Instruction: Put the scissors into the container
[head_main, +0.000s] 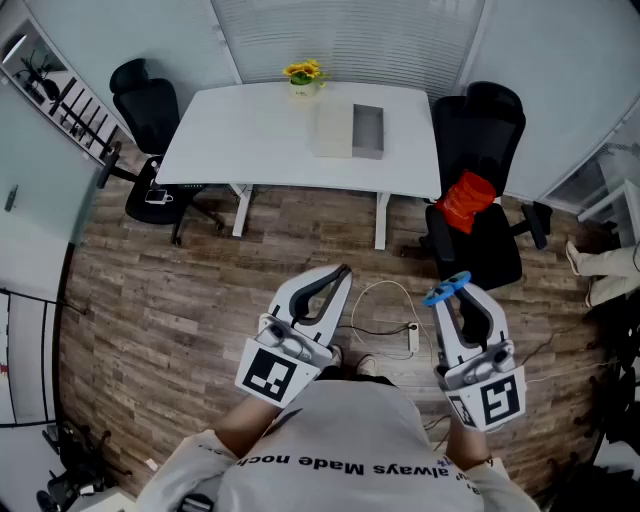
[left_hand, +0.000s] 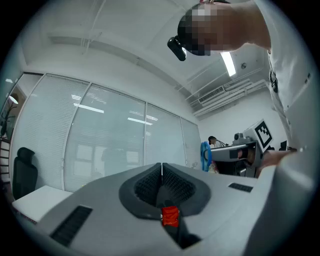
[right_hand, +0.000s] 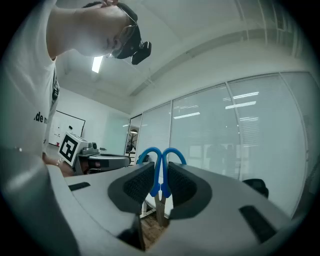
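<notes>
Blue-handled scissors (right_hand: 160, 172) stand between the jaws of my right gripper (right_hand: 160, 180), which is shut on them; the handles stick out past the jaw tips and the blades point back toward the camera. From the head view the same scissors (head_main: 447, 288) show at the tip of the right gripper (head_main: 452, 297), held near my body above the floor. My left gripper (head_main: 338, 277) is shut with nothing in it; its pads meet in the left gripper view (left_hand: 161, 175). The grey open container (head_main: 367, 131) lies on the white table (head_main: 250, 130), far ahead of both grippers.
A beige box (head_main: 332, 130) sits beside the container, and a pot of yellow flowers (head_main: 304, 76) stands at the table's far edge. Black office chairs stand at left (head_main: 150, 115) and right (head_main: 480, 190), the right one with a red item (head_main: 466, 200). Cables and a power strip (head_main: 411, 338) lie on the wooden floor.
</notes>
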